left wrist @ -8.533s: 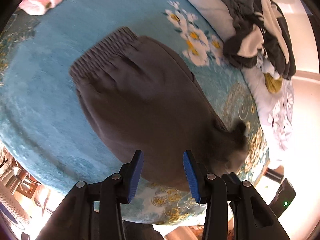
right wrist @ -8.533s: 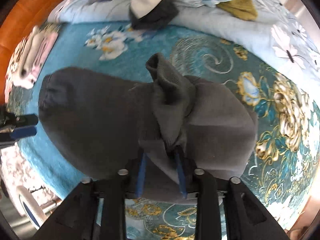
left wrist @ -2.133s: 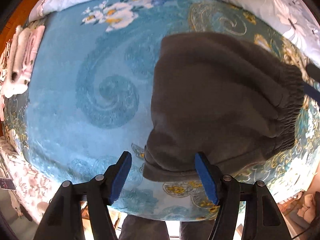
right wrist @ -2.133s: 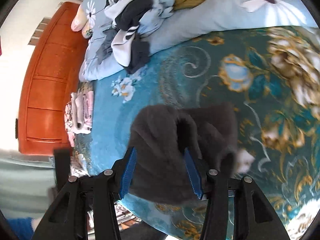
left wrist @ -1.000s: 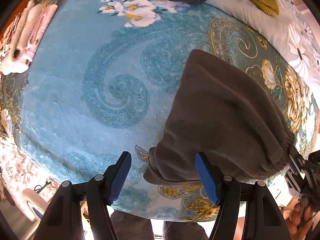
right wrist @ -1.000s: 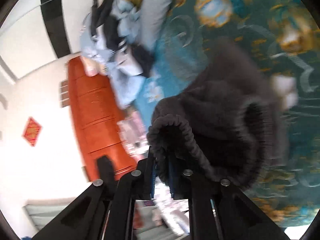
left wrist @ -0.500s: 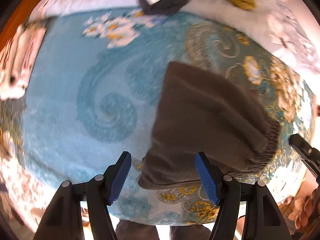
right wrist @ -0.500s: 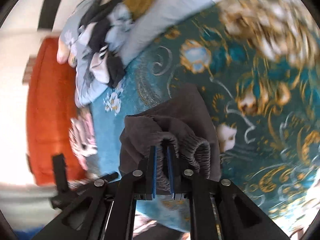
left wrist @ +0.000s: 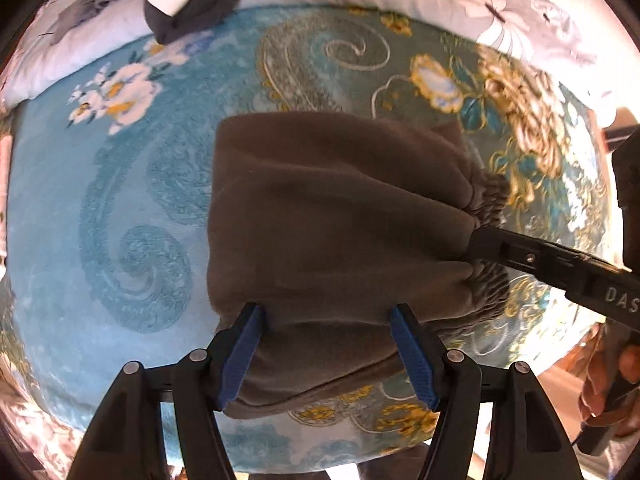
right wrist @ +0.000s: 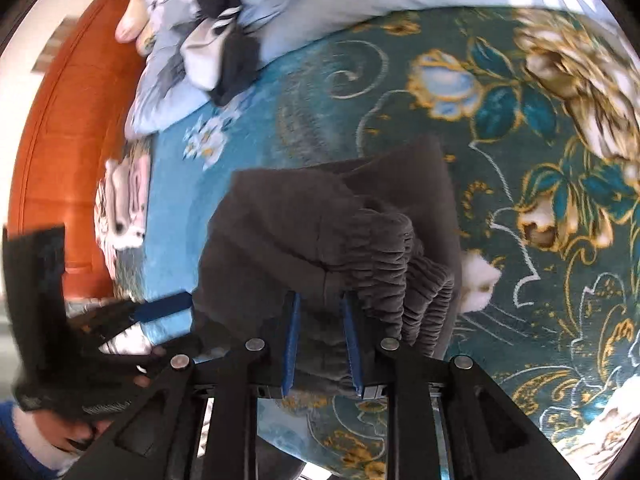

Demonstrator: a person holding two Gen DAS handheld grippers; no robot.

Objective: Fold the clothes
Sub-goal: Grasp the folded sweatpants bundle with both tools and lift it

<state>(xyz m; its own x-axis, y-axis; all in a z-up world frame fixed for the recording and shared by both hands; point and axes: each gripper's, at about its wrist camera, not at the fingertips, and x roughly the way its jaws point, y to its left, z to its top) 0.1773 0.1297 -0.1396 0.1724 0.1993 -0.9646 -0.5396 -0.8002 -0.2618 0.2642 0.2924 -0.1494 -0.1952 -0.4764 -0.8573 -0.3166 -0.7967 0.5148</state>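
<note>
The bed, covered by a teal floral blanket, carries the work; a pale quilt with a heap of unfolded clothes lies along the blanket's far edge, and a small pink-and-white folded stack sits by the orange headboard. The grey trousers, already folded into a compact block, lie on the blanket at its near edge, well apart from the heap. Taking the trousers as landmark: their long axis runs from the smooth folded edge on the headboard side to the gathered elastic waistband on the opposite side. The right claw sits at the waistband end, directly over it; its jaws are opening, a fold of grey cloth lies between the blue pads, and the pads appear no longer to press on it. The left claw stands at the trousers' near long edge, roughly midway along, its jaws wide and astride the cloth without gripping it. Judgement: the right claw is the nearer to the waistband and is letting it go, so any further fold or carry across to the stack would fall to the left claw, which would need to close on the near edge first.
</note>
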